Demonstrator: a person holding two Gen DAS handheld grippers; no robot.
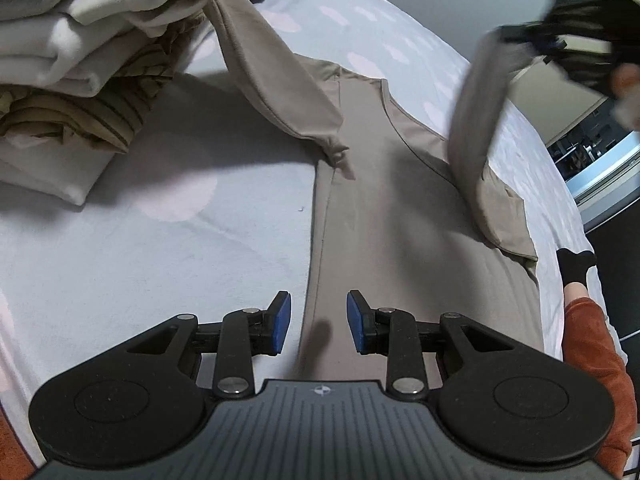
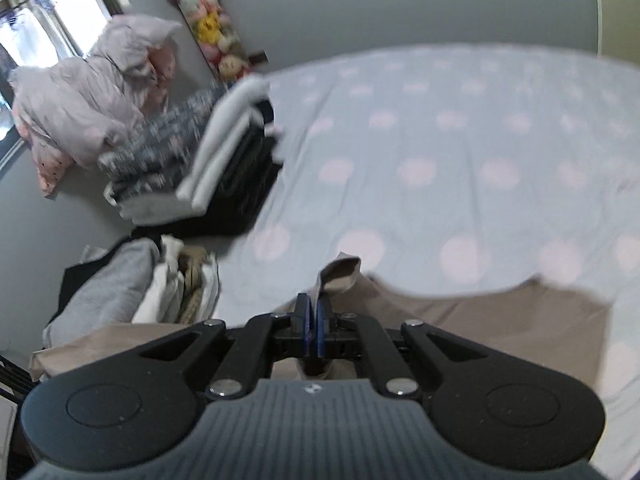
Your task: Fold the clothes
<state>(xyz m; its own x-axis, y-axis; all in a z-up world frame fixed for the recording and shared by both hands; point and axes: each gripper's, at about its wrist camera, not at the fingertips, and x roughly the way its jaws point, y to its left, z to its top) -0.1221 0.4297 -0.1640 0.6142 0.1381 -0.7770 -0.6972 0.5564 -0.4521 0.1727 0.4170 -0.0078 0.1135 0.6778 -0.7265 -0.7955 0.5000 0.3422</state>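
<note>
Open-jawed and empty, the left hand-held gripper (image 1: 319, 322) hovers over the beige garment (image 1: 384, 216), which lies flat on the bed (image 1: 120, 248) straight ahead of it, probably steadying the fold line. Folded piles (image 1: 68, 80) sit ahead to its left. Only the right wrist view shows the right hand-held gripper (image 2: 313, 326) clamped on a sleeve (image 2: 338, 276), lifted to fold inward.
</note>
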